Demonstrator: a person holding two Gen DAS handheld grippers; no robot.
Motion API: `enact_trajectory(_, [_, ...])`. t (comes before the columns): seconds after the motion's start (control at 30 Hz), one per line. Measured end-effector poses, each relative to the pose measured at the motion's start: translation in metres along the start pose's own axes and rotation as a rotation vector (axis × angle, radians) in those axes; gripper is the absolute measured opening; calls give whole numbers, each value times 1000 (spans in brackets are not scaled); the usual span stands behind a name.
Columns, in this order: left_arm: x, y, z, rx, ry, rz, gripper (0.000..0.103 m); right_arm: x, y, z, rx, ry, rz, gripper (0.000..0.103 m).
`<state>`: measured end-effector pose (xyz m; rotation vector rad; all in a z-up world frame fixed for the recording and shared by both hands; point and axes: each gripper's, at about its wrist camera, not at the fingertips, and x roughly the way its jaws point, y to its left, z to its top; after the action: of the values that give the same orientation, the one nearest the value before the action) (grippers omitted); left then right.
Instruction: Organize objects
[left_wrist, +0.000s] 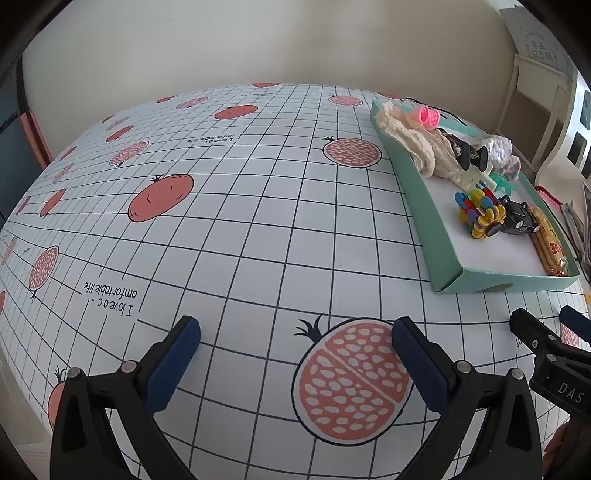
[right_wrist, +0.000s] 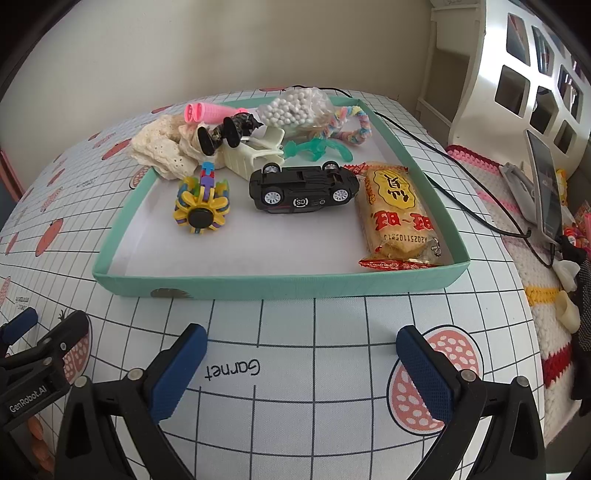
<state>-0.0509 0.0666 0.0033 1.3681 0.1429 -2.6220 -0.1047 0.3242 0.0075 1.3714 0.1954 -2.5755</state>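
A shallow teal tray (right_wrist: 280, 286) holds a black toy car (right_wrist: 303, 190) lying on its side, a yellow flower-shaped toy (right_wrist: 201, 206), a yellow snack packet (right_wrist: 400, 212), a cream lace cloth (right_wrist: 162, 147), pink rollers (right_wrist: 205, 110), a bag of white beads (right_wrist: 295, 107) and a pastel braided ring (right_wrist: 354, 123). My right gripper (right_wrist: 301, 363) is open just short of the tray's near wall, holding nothing. Left of the tray (left_wrist: 417, 192), my left gripper (left_wrist: 295, 354) is open over the tablecloth, holding nothing.
The table wears a white grid cloth (left_wrist: 236, 206) printed with pomegranates. A black cable (right_wrist: 461, 206) runs past the tray's right side. A crocheted mat (right_wrist: 524, 266) with a phone (right_wrist: 546, 192) lies at the right. A white shelf (right_wrist: 517, 74) stands behind.
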Motion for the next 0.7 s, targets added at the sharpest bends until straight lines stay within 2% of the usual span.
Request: enact_trajectory(0.7, [-1, 1, -1, 1, 0, -1, 103, 1, 0, -1, 0, -1, 0, 103])
